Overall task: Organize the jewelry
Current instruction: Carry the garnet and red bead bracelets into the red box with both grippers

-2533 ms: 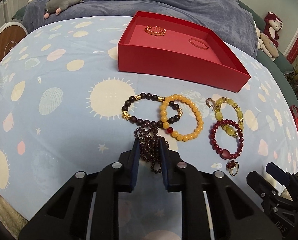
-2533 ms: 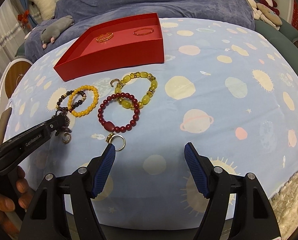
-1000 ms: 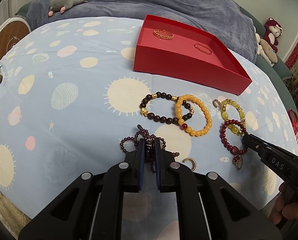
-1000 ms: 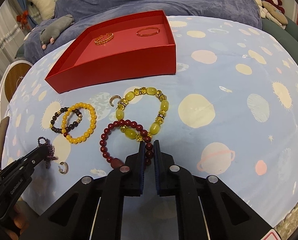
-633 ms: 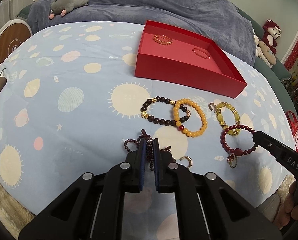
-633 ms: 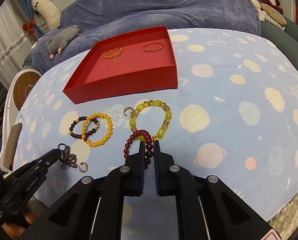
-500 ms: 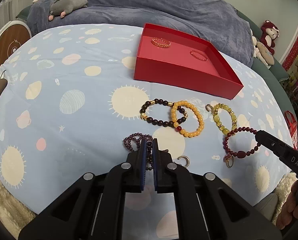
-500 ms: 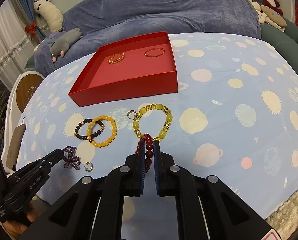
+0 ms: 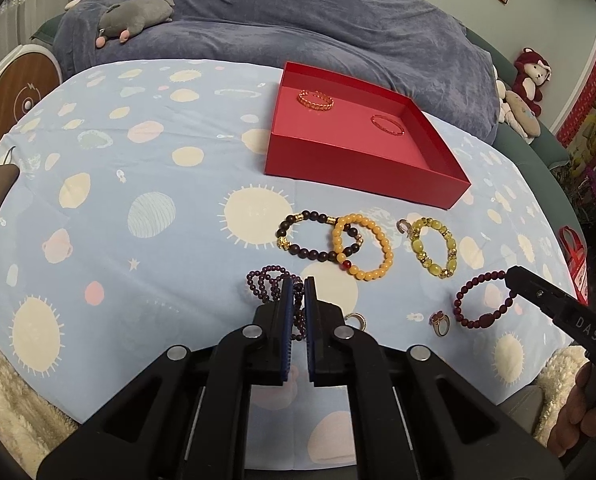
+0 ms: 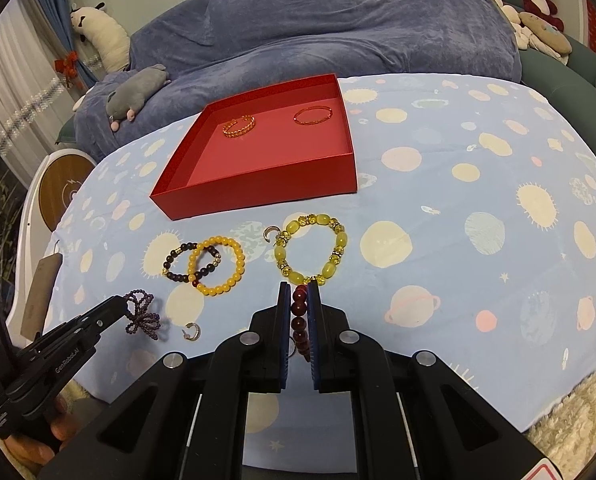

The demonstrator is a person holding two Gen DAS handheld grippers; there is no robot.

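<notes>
Our left fingers (image 9: pixel 298 284) pinch the purple bead strand (image 9: pixel 266 280); our right fingers (image 10: pixel 299 290) clamp the dark red bracelet (image 10: pixel 299 320), both lifted short of the red box (image 9: pixel 361 176). Dangling loops may snag or slip. The fingers hide each grip point, so we cannot judge how secure it is.

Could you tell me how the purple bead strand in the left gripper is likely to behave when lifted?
Probably floppy: the purple bead strand hangs in loose loops from the left gripper. Its small beads suggest it is light. It may swing or snag.
</notes>
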